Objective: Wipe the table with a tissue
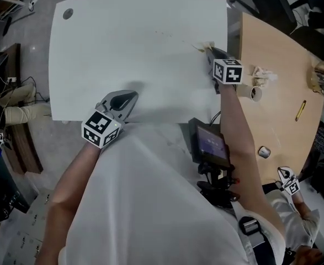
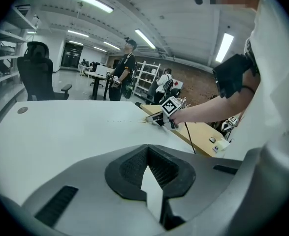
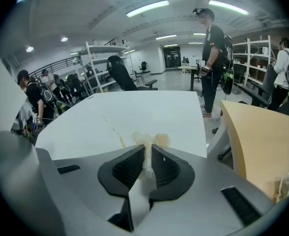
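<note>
Right gripper view: right tongs pinch tissue on desk, near its right edge.
Left tongs: closed, empty.

White table; yellow-stained tissue; tan side table.

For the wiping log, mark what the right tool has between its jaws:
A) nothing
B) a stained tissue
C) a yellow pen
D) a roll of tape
B: in the right gripper view, the right tool has its jaws pinched on a crumpled, yellow-stained tissue over the white table.
</note>
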`<action>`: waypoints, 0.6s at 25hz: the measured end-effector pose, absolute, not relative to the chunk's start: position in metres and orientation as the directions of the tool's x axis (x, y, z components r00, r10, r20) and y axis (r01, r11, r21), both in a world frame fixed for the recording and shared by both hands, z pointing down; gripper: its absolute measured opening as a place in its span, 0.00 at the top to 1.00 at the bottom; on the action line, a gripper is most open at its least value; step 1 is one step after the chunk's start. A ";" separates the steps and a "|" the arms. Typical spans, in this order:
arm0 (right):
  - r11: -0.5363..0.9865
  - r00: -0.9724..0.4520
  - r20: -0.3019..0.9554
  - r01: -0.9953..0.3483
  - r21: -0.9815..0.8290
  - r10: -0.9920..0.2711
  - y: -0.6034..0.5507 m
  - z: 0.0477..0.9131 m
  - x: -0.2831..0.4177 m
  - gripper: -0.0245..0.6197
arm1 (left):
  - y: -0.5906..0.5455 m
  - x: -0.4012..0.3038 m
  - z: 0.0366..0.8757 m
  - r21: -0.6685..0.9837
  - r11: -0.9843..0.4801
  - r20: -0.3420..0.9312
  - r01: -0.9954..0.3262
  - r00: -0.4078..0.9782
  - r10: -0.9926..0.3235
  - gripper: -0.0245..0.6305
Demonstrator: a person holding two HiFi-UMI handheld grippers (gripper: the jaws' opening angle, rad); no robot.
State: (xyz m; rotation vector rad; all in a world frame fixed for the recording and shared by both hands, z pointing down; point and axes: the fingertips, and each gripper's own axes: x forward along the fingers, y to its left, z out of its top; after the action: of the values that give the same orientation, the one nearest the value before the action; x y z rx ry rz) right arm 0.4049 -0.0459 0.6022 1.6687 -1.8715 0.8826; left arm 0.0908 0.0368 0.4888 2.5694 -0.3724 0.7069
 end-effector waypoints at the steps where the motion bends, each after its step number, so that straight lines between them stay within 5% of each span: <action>1: 0.051 -0.145 0.718 -0.987 -0.151 -0.680 -0.046 0.603 0.405 0.88 | 0.037 0.091 0.488 0.345 -0.864 0.538 -0.366 0.832 -0.138 0.95; 15: 0.080 -0.191 0.713 -0.979 -0.186 -0.675 -0.038 0.605 0.371 0.88 | 0.047 0.083 0.488 0.324 -0.869 0.546 -0.374 0.824 -0.151 0.95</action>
State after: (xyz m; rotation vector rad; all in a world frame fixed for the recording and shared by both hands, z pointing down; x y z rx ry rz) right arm 0.3707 -0.0375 0.6046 1.6294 -1.9186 0.9066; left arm 0.0828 0.0475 0.4877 2.5833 -0.3915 0.7237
